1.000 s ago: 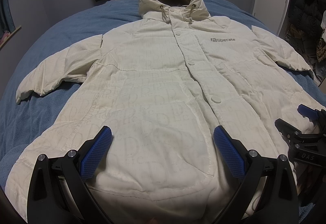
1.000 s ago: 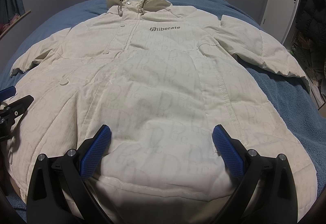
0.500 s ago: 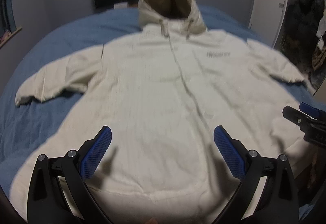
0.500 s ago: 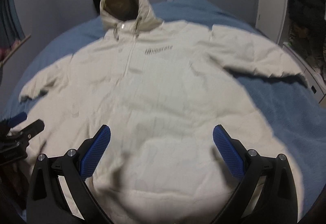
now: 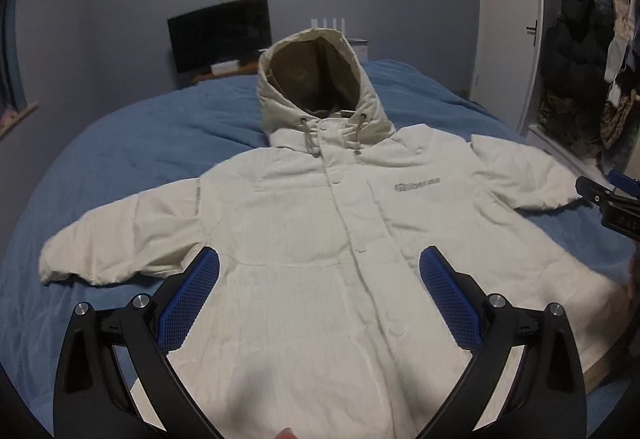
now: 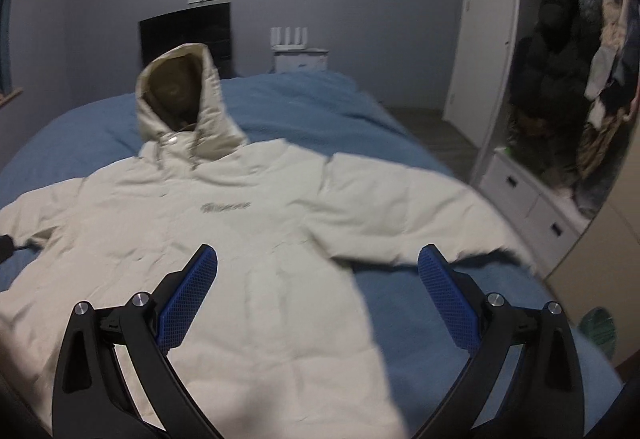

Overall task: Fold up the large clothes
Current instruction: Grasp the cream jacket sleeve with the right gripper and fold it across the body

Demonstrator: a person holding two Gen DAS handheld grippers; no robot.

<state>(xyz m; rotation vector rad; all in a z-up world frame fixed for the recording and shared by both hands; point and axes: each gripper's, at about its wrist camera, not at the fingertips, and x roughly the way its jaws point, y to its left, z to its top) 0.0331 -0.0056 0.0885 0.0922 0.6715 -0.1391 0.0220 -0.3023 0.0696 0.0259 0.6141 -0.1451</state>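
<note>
A cream hooded padded coat [image 5: 320, 239] [image 6: 224, 239] lies flat and face up on a blue bed, hood at the far end, both sleeves spread out sideways. My left gripper [image 5: 320, 279] hangs open above the coat's lower front, nothing between its blue pads. My right gripper [image 6: 318, 279] is open too, over the coat's right side near the sleeve [image 6: 400, 215]. The right gripper's tip [image 5: 612, 191] shows at the right edge of the left wrist view, beside the sleeve end.
The blue bedcover [image 5: 120, 159] surrounds the coat. Behind the bed stand a dark screen [image 5: 220, 31] and a white router [image 6: 290, 39]. A white wardrobe with hanging clothes [image 6: 580, 79] and drawers [image 6: 532, 199] is on the right.
Both grippers have risen and drawn back from the coat's hem, so the whole coat and the room now show. Both stay open. The right view has swung to the right.
</note>
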